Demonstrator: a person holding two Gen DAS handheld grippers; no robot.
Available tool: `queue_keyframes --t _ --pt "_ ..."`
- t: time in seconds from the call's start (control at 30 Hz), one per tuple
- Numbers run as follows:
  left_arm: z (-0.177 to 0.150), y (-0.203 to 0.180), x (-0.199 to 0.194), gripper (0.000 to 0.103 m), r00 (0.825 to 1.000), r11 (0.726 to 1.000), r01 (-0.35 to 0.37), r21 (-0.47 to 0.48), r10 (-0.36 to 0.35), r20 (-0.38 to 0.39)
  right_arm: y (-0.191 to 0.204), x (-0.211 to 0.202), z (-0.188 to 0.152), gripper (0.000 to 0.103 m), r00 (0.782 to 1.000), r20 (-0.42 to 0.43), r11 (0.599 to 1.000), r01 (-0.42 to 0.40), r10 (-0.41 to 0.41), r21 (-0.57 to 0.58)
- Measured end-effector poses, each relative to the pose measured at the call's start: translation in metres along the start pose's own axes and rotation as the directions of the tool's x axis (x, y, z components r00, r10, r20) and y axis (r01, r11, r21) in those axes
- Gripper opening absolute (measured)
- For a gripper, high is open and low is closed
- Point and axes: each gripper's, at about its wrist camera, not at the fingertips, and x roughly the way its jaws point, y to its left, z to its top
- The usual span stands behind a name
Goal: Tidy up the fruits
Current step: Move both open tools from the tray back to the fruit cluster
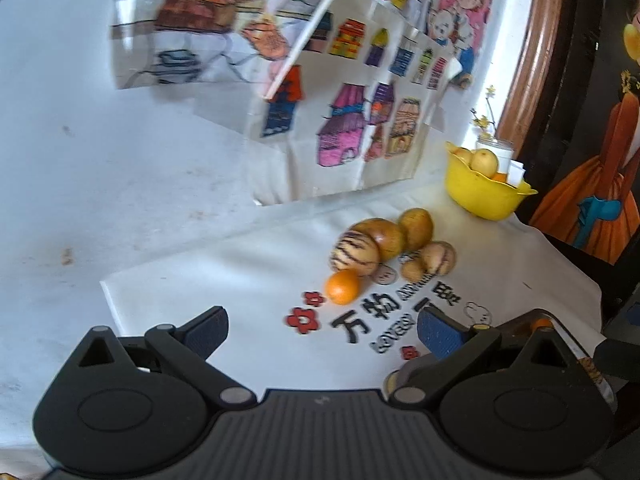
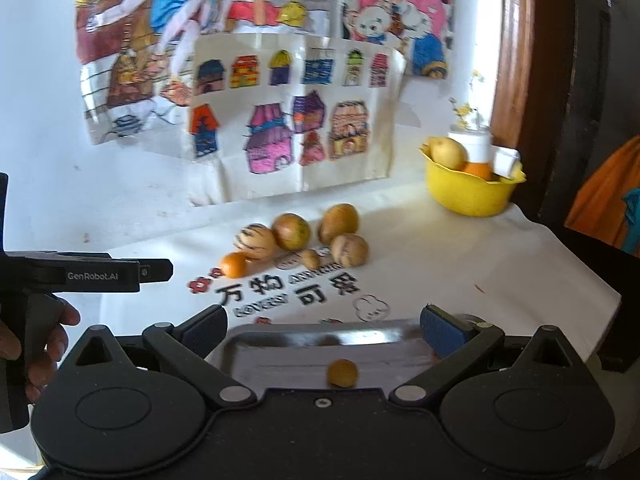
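A cluster of fruit lies on the white printed cloth (image 1: 500,276): an orange (image 1: 342,287), a striped melon (image 1: 354,256), brown-yellow fruits (image 1: 416,229) and a smaller striped one (image 1: 434,258). My left gripper (image 1: 322,330) is open and empty, just short of the orange. In the right wrist view the same cluster (image 2: 296,240) lies ahead. My right gripper (image 2: 322,330) is open over a metal tray (image 2: 280,350) that holds one small yellow fruit (image 2: 342,373). The left gripper body (image 2: 92,276) shows at left, held by a hand.
A yellow bowl (image 1: 484,196) with pears and an orange stands at the back right; it also shows in the right wrist view (image 2: 470,194). A white jar with yellow flowers (image 2: 470,142) stands behind it. Coloured drawings (image 2: 288,112) hang on the wall. A dark frame (image 1: 580,100) bounds the right.
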Motion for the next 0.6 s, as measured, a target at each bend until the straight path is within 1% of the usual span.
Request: queue_keyframes --t 0.13,0.33,0.43,0.6 --pt "0.000 0.010 -0.012 0.102 1.000 1.000 -0.005 -0.001 0.005 0.014 0.015 -0.006 0.004 0.102 1.000 0.003 1.000 -0.025 0.025 -0.014" --pt "0.001 0.017 -0.036 0.102 0.999 1.000 -0.011 0.000 0.011 0.047 0.029 -0.022 0.009 0.102 0.999 0.027 0.999 -0.029 0.029 -0.015" --pt "0.001 0.017 -0.050 0.102 0.998 1.000 -0.018 0.014 0.017 0.068 0.034 -0.033 0.010 0.102 0.997 0.049 0.999 -0.051 0.052 -0.020" --pt "-0.003 0.014 -0.070 0.102 0.994 0.998 -0.031 0.050 0.026 0.106 0.041 -0.047 0.007 0.102 0.995 0.081 0.998 -0.050 0.053 -0.035"
